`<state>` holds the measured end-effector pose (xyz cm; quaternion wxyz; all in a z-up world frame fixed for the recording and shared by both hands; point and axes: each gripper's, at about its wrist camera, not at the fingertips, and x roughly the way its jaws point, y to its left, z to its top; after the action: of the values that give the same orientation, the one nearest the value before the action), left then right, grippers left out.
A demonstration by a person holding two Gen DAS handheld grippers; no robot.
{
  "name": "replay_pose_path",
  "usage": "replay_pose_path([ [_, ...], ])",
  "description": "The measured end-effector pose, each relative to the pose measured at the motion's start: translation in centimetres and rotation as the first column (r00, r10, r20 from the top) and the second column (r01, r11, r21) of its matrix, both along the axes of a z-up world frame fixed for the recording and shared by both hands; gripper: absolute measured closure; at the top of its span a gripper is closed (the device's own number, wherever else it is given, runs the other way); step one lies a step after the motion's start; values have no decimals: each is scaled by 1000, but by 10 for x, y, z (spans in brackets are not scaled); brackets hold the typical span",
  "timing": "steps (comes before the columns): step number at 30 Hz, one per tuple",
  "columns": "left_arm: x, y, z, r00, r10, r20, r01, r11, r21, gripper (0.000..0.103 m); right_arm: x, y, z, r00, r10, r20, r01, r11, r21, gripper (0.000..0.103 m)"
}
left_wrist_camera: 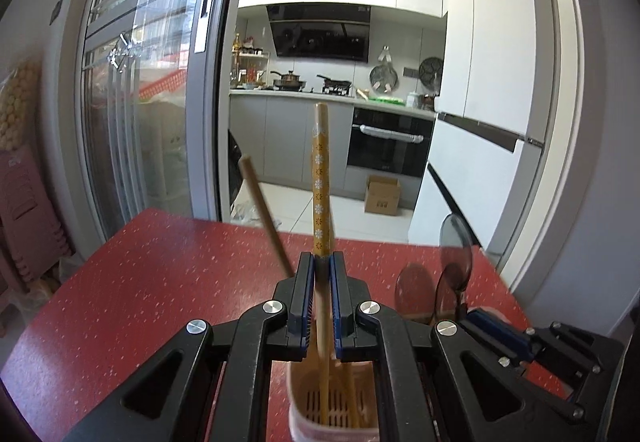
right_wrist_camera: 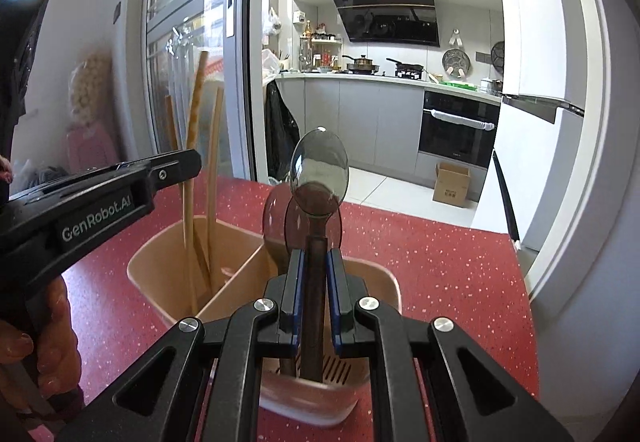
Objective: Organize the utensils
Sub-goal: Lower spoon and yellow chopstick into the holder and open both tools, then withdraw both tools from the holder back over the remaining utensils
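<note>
My left gripper [left_wrist_camera: 320,262] is shut on an orange flower-patterned chopstick [left_wrist_camera: 320,178]. The chopstick stands upright with its lower end inside the beige utensil holder [left_wrist_camera: 336,433]. A plain chopstick [left_wrist_camera: 264,218] leans left beside it. My right gripper [right_wrist_camera: 314,258] is shut on the dark handle of a spoon [right_wrist_camera: 320,170], bowl up, handle down in the holder's [right_wrist_camera: 160,282] right compartment. Two more spoons [right_wrist_camera: 276,218] stand behind it. The left compartment holds the chopsticks [right_wrist_camera: 192,162], with the left gripper [right_wrist_camera: 172,170] on one of them.
The holder stands on a red speckled table [right_wrist_camera: 440,262] whose far edge lies just beyond it. A person's hand [right_wrist_camera: 52,322] holds the left gripper's handle. Behind are a glass sliding door [left_wrist_camera: 152,82], a fridge [left_wrist_camera: 480,82] and a cardboard box [left_wrist_camera: 382,196] on the kitchen floor.
</note>
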<state>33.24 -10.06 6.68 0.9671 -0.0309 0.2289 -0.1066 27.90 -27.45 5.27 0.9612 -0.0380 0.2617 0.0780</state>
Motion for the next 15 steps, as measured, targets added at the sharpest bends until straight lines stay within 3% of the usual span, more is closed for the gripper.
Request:
replay_pose_path([
  [7, -7, 2, -10, 998, 1, -56, 2, 998, 57, 66, -2, 1, 0, 999, 21, -43, -21, 1000, -2, 90],
  [8, -9, 4, -10, 998, 4, -59, -1, 999, 55, 66, -2, 1, 1, 999, 24, -48, -24, 1000, 1, 88],
  [11, -16, 10, -8, 998, 14, -59, -11, 999, 50, 66, -2, -2, 5, 998, 28, -65, -26, 999, 27, 67],
  [15, -29, 17, -3, 997, 18, -71, -14, 999, 52, 66, -8, -9, 14, 997, 9, -73, -2, 997, 84, 63],
])
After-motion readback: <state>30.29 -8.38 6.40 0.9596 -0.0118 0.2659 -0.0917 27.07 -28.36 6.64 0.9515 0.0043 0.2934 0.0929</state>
